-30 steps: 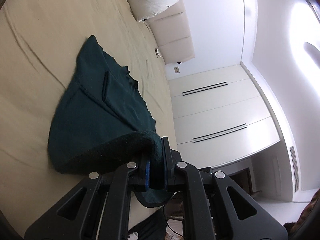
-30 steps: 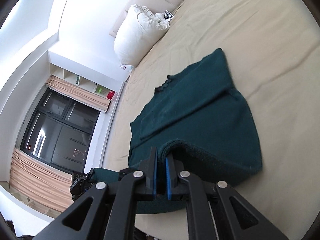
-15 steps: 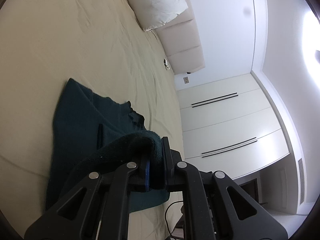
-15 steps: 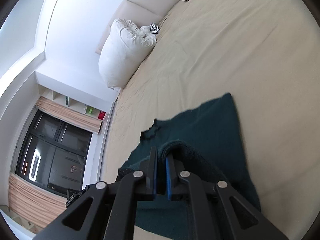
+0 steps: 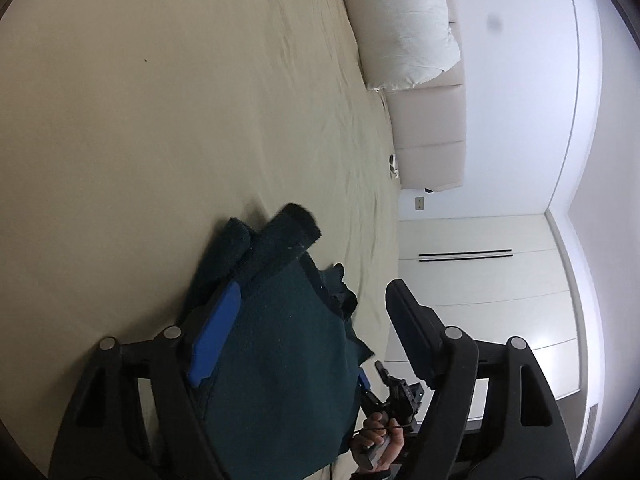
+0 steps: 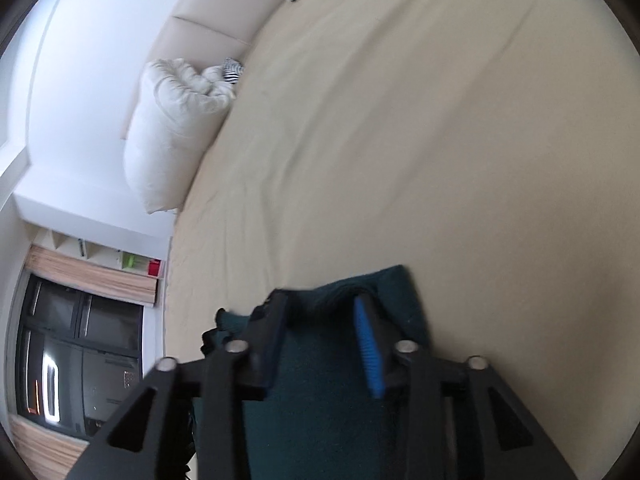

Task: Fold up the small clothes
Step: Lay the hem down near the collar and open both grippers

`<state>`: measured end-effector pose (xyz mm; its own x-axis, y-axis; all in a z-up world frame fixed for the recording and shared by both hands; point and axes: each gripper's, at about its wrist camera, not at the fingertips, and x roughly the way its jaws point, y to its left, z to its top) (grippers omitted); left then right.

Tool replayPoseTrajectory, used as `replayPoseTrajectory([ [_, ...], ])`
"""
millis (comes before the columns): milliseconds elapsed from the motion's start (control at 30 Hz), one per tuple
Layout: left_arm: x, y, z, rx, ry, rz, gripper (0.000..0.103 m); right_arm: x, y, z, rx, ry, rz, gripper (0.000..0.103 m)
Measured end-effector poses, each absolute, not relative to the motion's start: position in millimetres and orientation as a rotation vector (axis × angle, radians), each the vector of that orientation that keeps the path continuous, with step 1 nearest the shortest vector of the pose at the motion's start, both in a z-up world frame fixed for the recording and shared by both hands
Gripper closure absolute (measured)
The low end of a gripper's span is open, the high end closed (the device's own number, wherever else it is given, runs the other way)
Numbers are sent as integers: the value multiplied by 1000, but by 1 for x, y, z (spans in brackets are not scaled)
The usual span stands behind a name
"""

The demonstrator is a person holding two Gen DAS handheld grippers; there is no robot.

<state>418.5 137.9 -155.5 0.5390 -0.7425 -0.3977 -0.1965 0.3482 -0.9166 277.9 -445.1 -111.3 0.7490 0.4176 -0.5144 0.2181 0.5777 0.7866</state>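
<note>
A dark green knit garment (image 5: 280, 352) lies folded over on the beige bed sheet (image 5: 160, 120). My left gripper (image 5: 316, 300) is open, its jaws spread wide over the garment's folded edge, the cloth lying loose between them. In the right wrist view the same garment (image 6: 320, 380) lies under and between my right gripper's (image 6: 320, 304) open jaws, and its blue pads (image 6: 368, 344) show. Neither gripper grips the cloth. The far hem of the garment rests on the sheet just past the fingertips.
A white pillow (image 5: 400, 20) and a padded headboard (image 5: 432, 136) stand at the far end of the bed; the pillow also shows in the right wrist view (image 6: 176, 128). White wardrobe doors (image 5: 480, 300) are right of the bed. A dark window (image 6: 76, 352) is left.
Both grippers carried the garment's edge forward over itself, then opened and let it go. The cloth now lies doubled on the sheet.
</note>
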Motion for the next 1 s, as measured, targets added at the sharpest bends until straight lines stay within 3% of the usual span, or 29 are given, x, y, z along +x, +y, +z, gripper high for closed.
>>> replayPoseTrajectory([
  [67,413,141,-153,-1178,985,-438,29,275,-446,-104,945,722,99,39],
  [100,409,141,-151,-1168,982,-442,29,272,-447,-102,932,719,64,37],
  [633,317,104,-102,-614,932,-367,29,184,-384,-82,503,792,12,38],
  [833,357,39,-59,-340,874,-482,29,184,-354,-69,435,756,96,38],
  [1000,423,31,-100,-333,964,-369,29,210,-341,-76,439,763,145,38],
])
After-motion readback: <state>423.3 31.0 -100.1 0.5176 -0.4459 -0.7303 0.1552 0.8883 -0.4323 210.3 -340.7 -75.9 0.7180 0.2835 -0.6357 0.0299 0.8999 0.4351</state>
